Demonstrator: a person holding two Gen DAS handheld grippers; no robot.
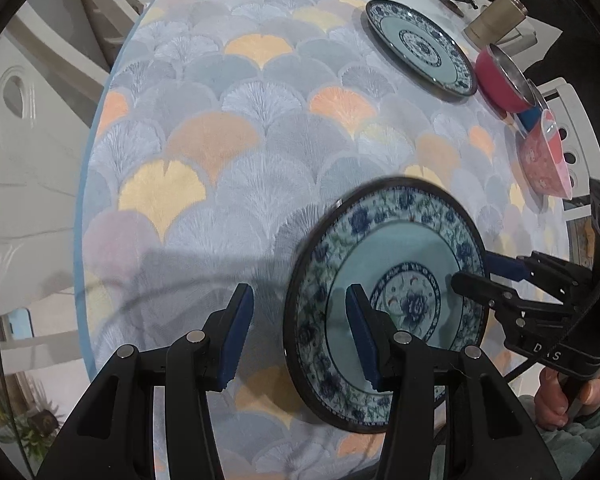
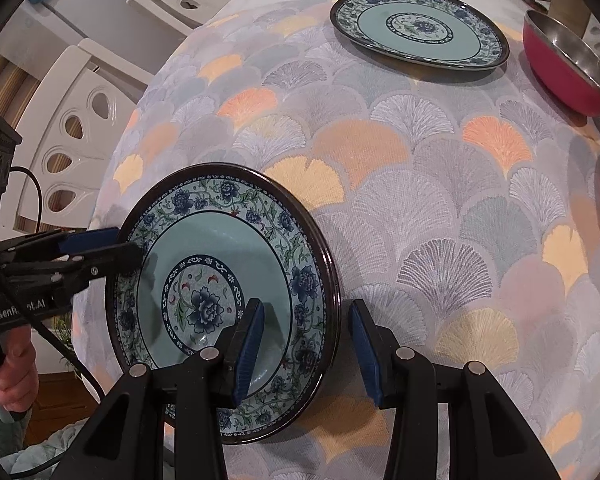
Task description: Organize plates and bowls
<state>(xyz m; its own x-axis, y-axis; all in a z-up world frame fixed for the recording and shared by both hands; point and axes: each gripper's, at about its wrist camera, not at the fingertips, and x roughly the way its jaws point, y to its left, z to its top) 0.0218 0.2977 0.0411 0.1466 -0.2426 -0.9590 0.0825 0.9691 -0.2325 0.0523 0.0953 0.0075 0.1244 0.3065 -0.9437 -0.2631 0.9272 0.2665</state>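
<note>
A: Near plate [image 2: 224, 280], lower left of the right view, on the bench [image 1: 220, 160]?

B: Yes. Both grippers straddle its rim, left gripper [image 1: 298, 334] and right gripper [image 2: 306, 346], jaws apart, not clamped yet.

A: Containers?

B: Far plate [image 2: 420, 28] bare; red bowl [image 2: 568, 68] looks empty; pink bowl [image 1: 544, 160] unclear.

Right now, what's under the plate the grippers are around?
Around the near plate, only the patterned tablecloth shows. What lies directly beneath is covered. Both grippers straddle its rim; contact is unclear.
</note>
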